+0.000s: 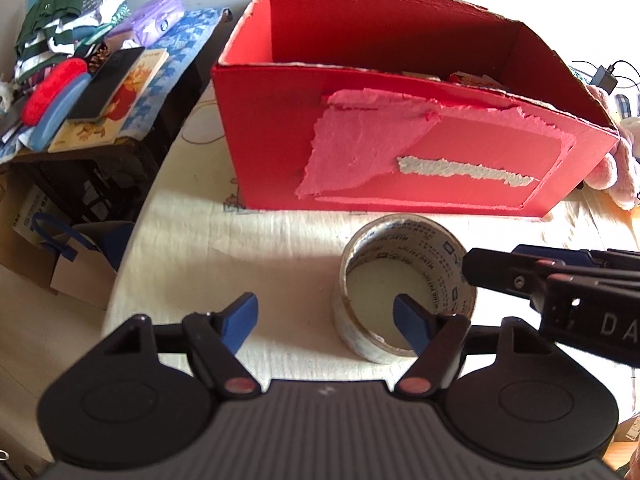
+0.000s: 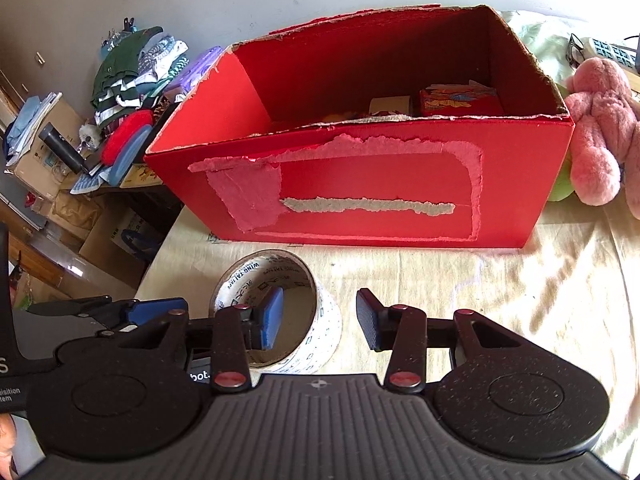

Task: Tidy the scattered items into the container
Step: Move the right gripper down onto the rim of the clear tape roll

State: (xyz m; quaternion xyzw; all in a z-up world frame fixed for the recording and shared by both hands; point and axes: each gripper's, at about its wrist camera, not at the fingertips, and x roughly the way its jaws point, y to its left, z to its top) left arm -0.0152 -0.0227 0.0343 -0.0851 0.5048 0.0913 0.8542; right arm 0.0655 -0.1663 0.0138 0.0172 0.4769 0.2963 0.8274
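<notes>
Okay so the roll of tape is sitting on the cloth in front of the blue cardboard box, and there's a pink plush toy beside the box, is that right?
Not quite: the cardboard box is red, not blue, as the right wrist view shows plainly. The rest holds: the roll of tape sits on the cloth in front of it, and the pink plush toy lies beside the box.
</notes>
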